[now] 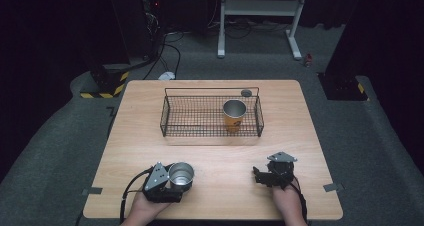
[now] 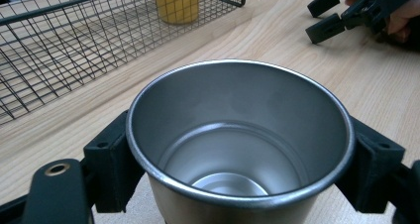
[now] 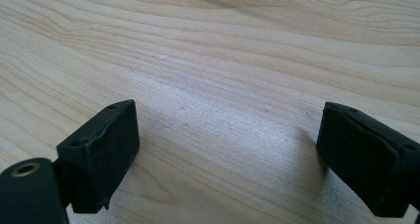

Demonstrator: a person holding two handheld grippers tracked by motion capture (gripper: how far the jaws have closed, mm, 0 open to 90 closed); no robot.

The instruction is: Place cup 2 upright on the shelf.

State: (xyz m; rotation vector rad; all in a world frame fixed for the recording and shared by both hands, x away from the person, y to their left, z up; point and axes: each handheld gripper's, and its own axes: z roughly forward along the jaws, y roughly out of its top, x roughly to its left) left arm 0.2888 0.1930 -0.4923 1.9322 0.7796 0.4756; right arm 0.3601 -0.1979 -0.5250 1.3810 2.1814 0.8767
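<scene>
A silver metal cup [image 1: 181, 174] stands upright near the table's front left, and my left gripper [image 1: 176, 182] is shut on it. In the left gripper view the cup [image 2: 237, 135] is empty, with a black jaw pressed against each side of its wall. My right gripper [image 1: 257, 176] rests low over the front right of the table. Its jaws stand wide apart in the right gripper view, where the gripper [image 3: 228, 154] has only bare wood between them. A yellow cup [image 1: 234, 115] with a metal inside stands in the right end of a black wire basket [image 1: 200, 117].
A small grey round piece [image 1: 246, 92] lies on the table just behind the basket. The left gripper view shows the basket [image 2: 59, 45], the yellow cup [image 2: 176, 3] and the other gripper [image 2: 327, 18] farther off. Bare wood [image 1: 220, 156] lies between the basket and the grippers.
</scene>
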